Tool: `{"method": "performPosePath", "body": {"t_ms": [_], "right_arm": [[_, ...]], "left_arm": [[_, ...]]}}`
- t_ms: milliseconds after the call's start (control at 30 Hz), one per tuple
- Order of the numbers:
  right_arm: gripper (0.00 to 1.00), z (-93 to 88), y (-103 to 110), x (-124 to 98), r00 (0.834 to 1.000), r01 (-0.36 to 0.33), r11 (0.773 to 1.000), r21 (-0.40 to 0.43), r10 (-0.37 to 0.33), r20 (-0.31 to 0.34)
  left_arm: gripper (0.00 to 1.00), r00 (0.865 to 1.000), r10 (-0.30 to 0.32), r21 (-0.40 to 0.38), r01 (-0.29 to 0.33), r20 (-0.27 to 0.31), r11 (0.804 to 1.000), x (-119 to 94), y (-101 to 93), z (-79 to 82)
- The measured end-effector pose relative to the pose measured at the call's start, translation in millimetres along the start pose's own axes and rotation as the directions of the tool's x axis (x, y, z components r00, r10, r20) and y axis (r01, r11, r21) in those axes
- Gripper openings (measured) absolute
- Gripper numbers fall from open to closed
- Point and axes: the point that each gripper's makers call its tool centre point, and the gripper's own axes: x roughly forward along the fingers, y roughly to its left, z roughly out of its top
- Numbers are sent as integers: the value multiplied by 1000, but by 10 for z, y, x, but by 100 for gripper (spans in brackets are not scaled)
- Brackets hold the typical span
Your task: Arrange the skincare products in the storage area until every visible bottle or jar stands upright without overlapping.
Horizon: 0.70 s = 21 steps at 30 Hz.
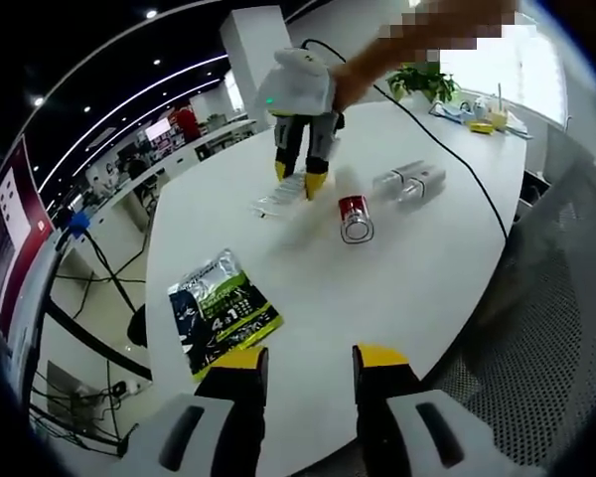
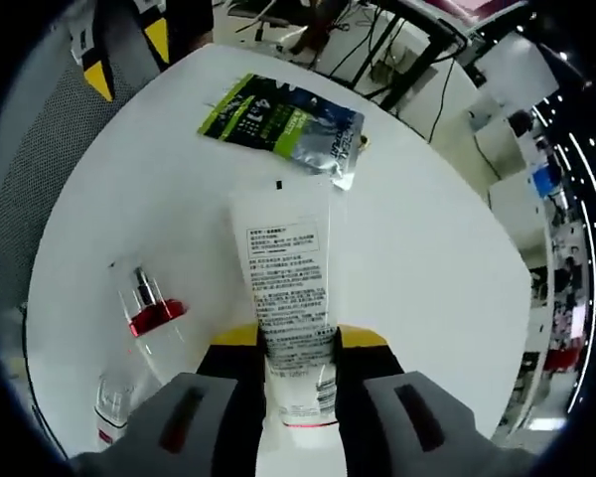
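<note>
right gripper [image 2: 300, 343] jaws clamped on white tube [image 2: 290, 288]; tube lies flat on table [image 2: 427, 258], long axis straight ahead from jaws toward green sachet [image 2: 283, 124]. red-banded bottle [image 2: 151, 306] lies left of tube, on side. left gripper [image 1: 308, 360] jaws apart, holding nothing, far from tube; right arm nearer.

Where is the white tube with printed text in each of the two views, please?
Left gripper view: white tube lies upper centre, between the right tongs.
Right gripper view: tube runs up the centre from the right tongs.
Shared landmark: green sachet.
</note>
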Motion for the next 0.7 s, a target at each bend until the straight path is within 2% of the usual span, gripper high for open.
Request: {"method": "performPosePath", "body": {"t_ms": [100, 167, 267, 333, 467, 533, 633, 700], "right_arm": [[22, 118, -80, -151, 993, 85, 993, 87, -92, 79], [23, 179, -109, -243, 984, 127, 986, 109, -139, 111], [23, 311, -102, -458, 961, 187, 966, 178, -218, 169], [23, 380, -78, -588, 945, 207, 950, 234, -257, 203], [23, 462, 30, -802, 920, 247, 926, 285, -316, 232], [23, 513, 101, -914, 903, 259, 908, 328, -349, 251], [23, 600, 237, -1042, 881, 239, 885, 399, -371, 295], [23, 642, 343, -1126, 869, 239, 872, 428, -389, 306]], "left_arm": [[36, 1000, -7, 12, 7, 1, 1000, 1, -15, 6], [36, 1000, -7, 16, 7, 1, 1000, 0, -16, 8], [37, 1000, -9, 13, 9, 8, 1000, 1, -17, 21], [37, 1000, -9, 16, 9, 13, 1000, 2, -16, 28], [39, 1000, -15, 22, 15, 1, 1000, 16, -30, 10], [40, 1000, -15, 24, 15, 13, 1000, 11, -33, 34], [42, 1000, -14, 21, 14, 17, 1000, 2, -33, 46], [42, 999, -13, 28, 11, 52, 1000, -21, -34, 120]]}}
